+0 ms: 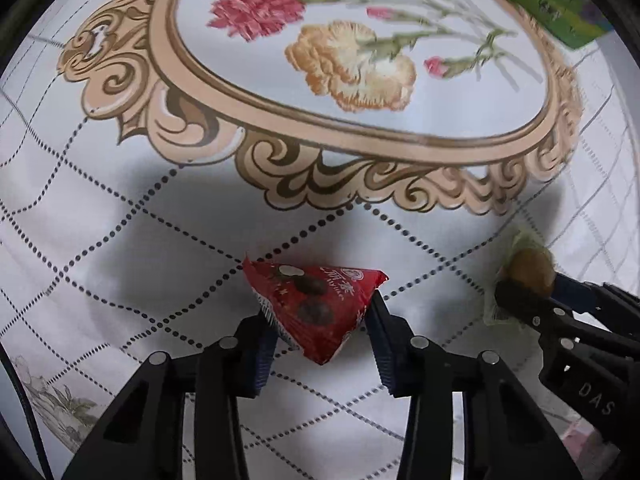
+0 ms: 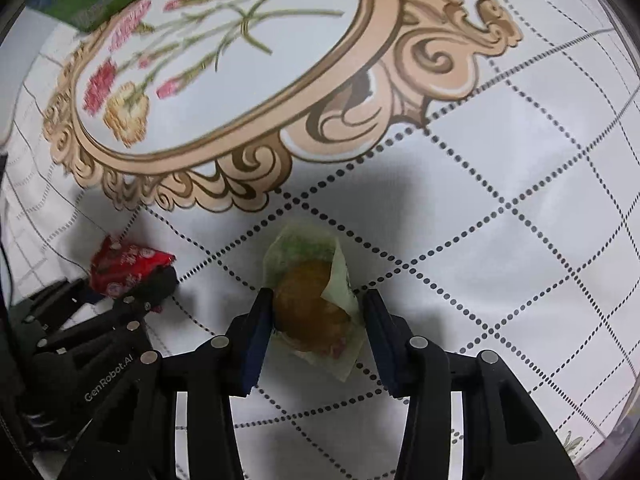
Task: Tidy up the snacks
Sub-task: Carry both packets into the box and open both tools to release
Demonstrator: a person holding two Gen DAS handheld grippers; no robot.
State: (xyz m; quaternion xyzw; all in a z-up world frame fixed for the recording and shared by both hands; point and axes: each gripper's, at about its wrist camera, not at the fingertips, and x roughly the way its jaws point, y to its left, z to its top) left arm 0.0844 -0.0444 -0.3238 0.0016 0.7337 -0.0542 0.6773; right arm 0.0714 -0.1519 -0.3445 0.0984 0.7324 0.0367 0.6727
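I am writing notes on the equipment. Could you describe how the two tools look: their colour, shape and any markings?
Both are alike. The left tool and right tool have black, angular linkage arms with triangular cut-outs and round silver pins at the joints. Each finger carries a dark blue ribbed pad. White lettering marks the bodies: "DAS" on the right tool, "GenRobot.AI" on the left one. A thin dark cable runs beside the left tool.

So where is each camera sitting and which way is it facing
Left wrist: on the left tool, facing down at the flower-printed tablecloth; its fingers grip a red triangular snack packet.
Right wrist: on the right tool, facing down; its fingers flank a brown round pastry in a pale green wrapper.
Shared: both snacks, both tools, cloth.
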